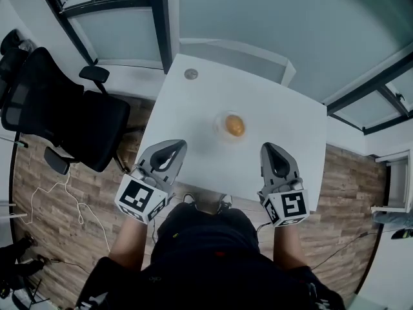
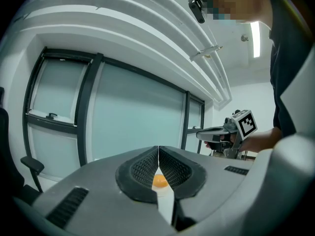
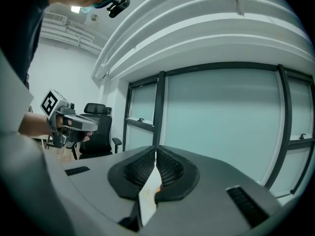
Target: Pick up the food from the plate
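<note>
In the head view, my table (image 1: 193, 108) filled the middle of the frame. The plate (image 1: 220, 123) sat just right of centre on it and held one round orange piece of food (image 1: 235, 126). My left gripper (image 1: 174, 148) was below and left of the plate and my right gripper (image 1: 271, 150) below and right of it. Both were over the near part of the table and apart from the plate. A small grey disc (image 1: 191, 74) lay at the table's upper left corner, and a black chair (image 1: 64, 121) stood at the left of the frame.

In the left gripper view, my left gripper (image 2: 158, 151) had its jaws pressed together with nothing between the pads. Through the slot below the tips I saw the food (image 2: 160, 181) as an orange spot on the white table beyond, not held. My right gripper (image 2: 216, 134) showed at the right of the frame.

In the right gripper view, my right gripper (image 3: 156, 151) was likewise fully closed and gripped nothing. Only a sliver of the food (image 3: 157, 185) showed at the lower centre, past the jaws. The left gripper (image 3: 74, 124) was at the left, with the chair (image 3: 98, 132) behind it.
</note>
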`<move>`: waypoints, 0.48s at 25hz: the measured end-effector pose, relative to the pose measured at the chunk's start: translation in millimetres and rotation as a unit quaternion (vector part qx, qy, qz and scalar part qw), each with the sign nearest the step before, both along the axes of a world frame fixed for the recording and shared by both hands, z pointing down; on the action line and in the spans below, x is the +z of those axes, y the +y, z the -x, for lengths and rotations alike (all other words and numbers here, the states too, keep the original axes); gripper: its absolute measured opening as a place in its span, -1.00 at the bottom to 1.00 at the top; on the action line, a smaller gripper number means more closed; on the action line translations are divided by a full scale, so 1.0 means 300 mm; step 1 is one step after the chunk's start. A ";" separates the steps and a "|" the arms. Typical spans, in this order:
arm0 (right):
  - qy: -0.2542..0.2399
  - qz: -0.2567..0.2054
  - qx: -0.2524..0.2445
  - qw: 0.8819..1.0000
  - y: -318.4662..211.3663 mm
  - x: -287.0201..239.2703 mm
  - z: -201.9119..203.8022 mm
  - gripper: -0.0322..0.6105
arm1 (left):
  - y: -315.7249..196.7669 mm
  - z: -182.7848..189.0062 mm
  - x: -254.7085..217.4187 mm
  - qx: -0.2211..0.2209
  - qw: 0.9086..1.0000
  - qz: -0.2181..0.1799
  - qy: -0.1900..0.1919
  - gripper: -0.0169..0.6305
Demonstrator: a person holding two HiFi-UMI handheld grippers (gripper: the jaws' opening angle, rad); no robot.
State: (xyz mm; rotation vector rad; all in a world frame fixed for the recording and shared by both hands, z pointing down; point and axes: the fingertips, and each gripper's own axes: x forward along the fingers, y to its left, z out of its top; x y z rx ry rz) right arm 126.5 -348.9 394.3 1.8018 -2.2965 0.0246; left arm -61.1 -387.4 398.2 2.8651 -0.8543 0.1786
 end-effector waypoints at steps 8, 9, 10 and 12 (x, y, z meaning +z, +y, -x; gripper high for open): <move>-0.018 0.014 -0.031 0.999 -0.134 0.047 -0.066 -0.82 | -0.074 -0.073 -0.003 -0.026 0.999 0.005 -0.020 -0.88; -0.018 0.020 -0.035 0.999 -0.152 0.061 -0.079 -0.82 | -0.082 -0.091 0.001 -0.029 0.999 0.007 -0.022 -0.88; -0.019 0.027 -0.040 0.999 -0.169 0.077 -0.093 -0.82 | -0.089 -0.110 0.006 -0.030 0.999 0.008 -0.025 -0.88; -0.023 0.042 -0.050 0.998 -0.198 0.109 -0.120 -0.82 | -0.095 -0.148 0.014 -0.034 0.999 0.010 -0.030 -0.88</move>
